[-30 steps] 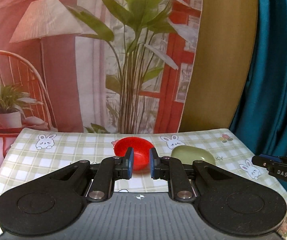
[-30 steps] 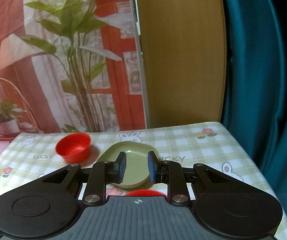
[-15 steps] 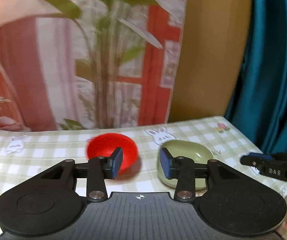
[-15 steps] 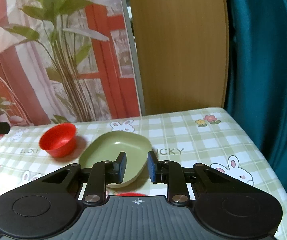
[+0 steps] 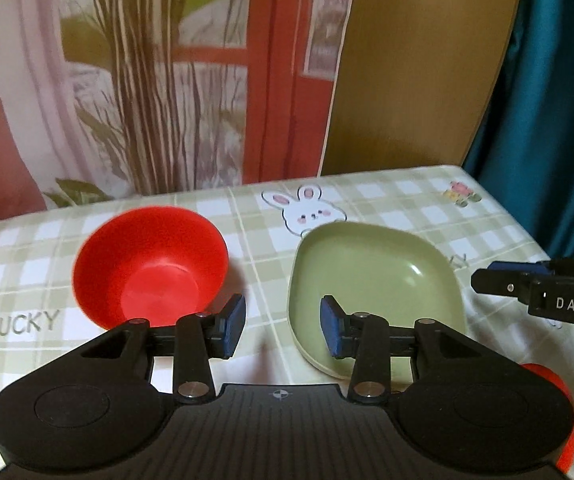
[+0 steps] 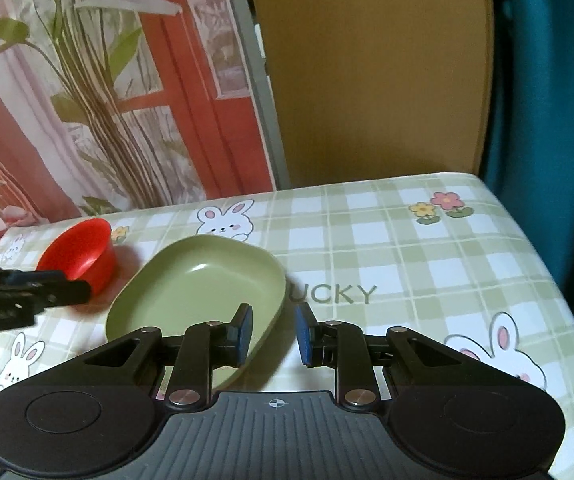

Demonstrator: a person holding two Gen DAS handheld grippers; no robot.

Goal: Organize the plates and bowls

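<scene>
- The left claw (image 5: 282,328) body hides the green plate's (image 5: 375,276) near edge.
- A red dish (image 5: 543,376) at right is mostly hidden.
- The red bowl's (image 5: 147,268) rim is blurred.

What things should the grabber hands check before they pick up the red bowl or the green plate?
1. Left gripper open: ok, jaws wide apart, nothing held.
2. Right gripper open: ok, nothing between its jaws.
3. Red bowl upright and free: ok, it sits alone on the tablecloth.
4. Green plate empty: ok, nothing inside it.
5. Bowl and plate apart: ok, a gap of cloth shows between them.
6. Red object at the near right edge: cannot tell what it is, mostly hidden.
</scene>
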